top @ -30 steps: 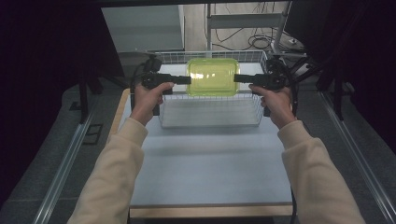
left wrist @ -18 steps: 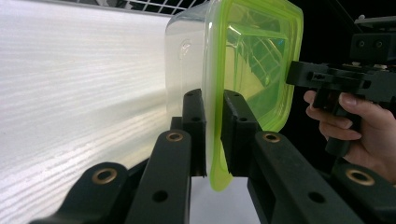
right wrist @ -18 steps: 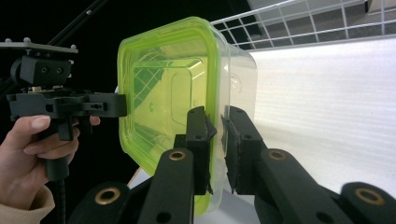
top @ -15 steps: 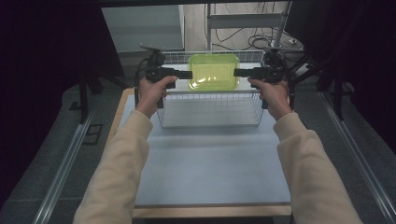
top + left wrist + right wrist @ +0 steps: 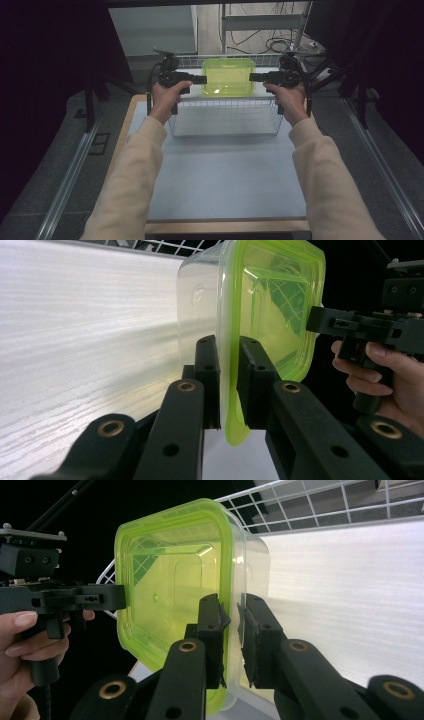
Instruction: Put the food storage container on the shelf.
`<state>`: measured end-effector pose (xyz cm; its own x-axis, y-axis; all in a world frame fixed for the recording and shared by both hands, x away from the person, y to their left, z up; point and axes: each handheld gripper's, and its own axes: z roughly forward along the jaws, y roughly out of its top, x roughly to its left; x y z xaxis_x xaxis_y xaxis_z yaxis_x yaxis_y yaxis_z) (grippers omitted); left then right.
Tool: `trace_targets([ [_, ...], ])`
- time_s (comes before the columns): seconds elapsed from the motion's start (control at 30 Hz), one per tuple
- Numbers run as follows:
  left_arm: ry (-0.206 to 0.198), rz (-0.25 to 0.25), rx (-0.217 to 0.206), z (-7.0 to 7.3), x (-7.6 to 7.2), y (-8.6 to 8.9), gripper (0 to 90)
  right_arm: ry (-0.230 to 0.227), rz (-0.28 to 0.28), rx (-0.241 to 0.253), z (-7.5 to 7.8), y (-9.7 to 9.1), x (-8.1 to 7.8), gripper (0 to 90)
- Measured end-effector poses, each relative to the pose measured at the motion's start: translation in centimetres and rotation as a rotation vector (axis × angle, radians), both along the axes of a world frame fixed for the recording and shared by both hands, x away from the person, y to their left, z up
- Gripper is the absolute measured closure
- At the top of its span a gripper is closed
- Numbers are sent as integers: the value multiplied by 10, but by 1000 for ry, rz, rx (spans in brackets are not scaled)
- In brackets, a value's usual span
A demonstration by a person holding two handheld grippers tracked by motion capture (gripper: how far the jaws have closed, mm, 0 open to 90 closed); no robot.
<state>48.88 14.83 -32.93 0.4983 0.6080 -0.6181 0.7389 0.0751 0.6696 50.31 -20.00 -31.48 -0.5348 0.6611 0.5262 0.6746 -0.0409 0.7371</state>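
Observation:
A clear plastic container (image 5: 228,76) with a lime-green lid hangs over the far part of a wire basket (image 5: 225,117). My left gripper (image 5: 204,79) is shut on its left rim and my right gripper (image 5: 251,77) is shut on its right rim. In the left gripper view the jaws (image 5: 228,347) pinch the green lid edge (image 5: 270,305), and the right gripper (image 5: 312,320) touches the opposite side. In the right gripper view the jaws (image 5: 231,605) clamp the rim of the container (image 5: 170,580), with the left gripper (image 5: 120,597) across from it.
The white wire basket stands at the far end of a pale table top (image 5: 215,170); its mesh (image 5: 325,505) shows behind the container. Metal rails (image 5: 65,185) run along both sides of the table. Cables and a frame lie beyond the basket.
Both grippers have carried the container a little up and away from the person, from low in the basket toward its far rim. Both stay shut on it.

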Motion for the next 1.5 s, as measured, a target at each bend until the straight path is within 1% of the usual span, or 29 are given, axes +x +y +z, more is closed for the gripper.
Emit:
trace_targets([
  [0.07, 0, 11, -3, 0, 1, -1, 804, -7, -5, -4, -1, 0, 1, 787],
  [0.1, -1, 13, -15, -1, 3, -1, 802, -15, -6, -9, -1, 1, 2, 777],
  [0.17, -3, 13, -10, -2, 3, -1, 797, -19, -7, -13, -1, 1, 2, 758],
  [0.27, -6, 33, -8, -3, 5, -3, 760, -34, -18, -43, -3, 4, 3, 721],
  [0.33, -6, 38, 0, -4, 7, -4, 719, -30, -25, -55, -4, 6, 3, 681],
  [0.37, -3, 42, 10, -6, 8, -4, 705, -31, -30, -65, -5, 7, 3, 678],
  [0.4, 0, 43, 6, -7, 9, -4, 691, -31, -29, -79, -6, 8, 4, 660],
  [0.43, -3, 45, 11, -8, 10, -4, 677, -27, -29, -79, -6, 9, 4, 645],
  [0.5, -7, 57, 4, -9, 11, -4, 589, -31, -36, -86, -7, 10, 5, 575],
  [0.6, -18, 62, 4, -8, 11, -3, 412, -49, -47, -95, -6, 11, 2, 487],
  [0.63, -23, 65, 4, -8, 10, -2, 370, -55, -55, -92, -5, 10, 0, 480],
  [0.67, -33, 82, 11, -6, 8, 0, 329, -63, -61, -86, -5, 10, -1, 466],
  [0.7, -43, 90, 24, -5, 7, 2, 276, -80, -67, -86, -3, 9, -4, 445],
  [0.73, -55, 98, 24, -3, 4, 5, 241, -92, -74, -90, -2, 8, -6, 426],
  [0.77, -70, 94, 22, -1, 2, 8, 227, -112, -77, -96, 1, 7, -10, 408],
  [0.8, -79, 97, 17, 0, -2, 11, 215, -124, -76, -101, 3, 5, -13, 394],
  [0.83, -86, 99, 9, 2, -6, 13, 204, -152, -61, -100, 5, 2, -21, 370],
  [0.87, -91, 94, 5, 3, -10, 15, 204, -152, -61, -100, 5, 2, -21, 370],
  [0.93, -119, 81, 15, 5, -23, 19, 200, -172, -38, -99, 6, 0, -30, 359],
  [0.97, -127, 81, 19, 6, -29, 20, 196, -202, -18, -118, 6, -3, -39, 343],
  [1.0, -136, 77, 25, 6, -34, 21, 196, -202, -18, -118, 6, -3, -39, 343],
  [1.1, -163, 54, 24, 4, -56, 24, 196, -236, 13, -144, 3, -7, -52, 320],
  [1.17, -173, 37, 19, -1, -72, 25, 199, -250, 37, -149, 0, -8, -60, 306],
  [1.23, -186, 25, 28, -5, -85, 25, 204, -256, 60, -151, -3, -9, -69, 294],
  [1.3, -198, 20, 48, -9, -100, 25, 209, -270, 84, -155, -7, -10, -79, 283],
  [1.37, -209, 13, 40, -15, -114, 27, 214, -279, 109, -154, -13, -11, -91, 271],
  [1.4, -211, 9, 36, -18, -121, 27, 215, -285, 117, -155, -16, -12, -97, 268],
  [1.47, -221, 6, 44, -25, -135, 28, 217, -292, 144, -167, -24, -14, -110, 257],
  [1.5, -227, 2, 47, -32, -146, 29, 218, -297, 151, -171, -28, -15, -115, 256],
])
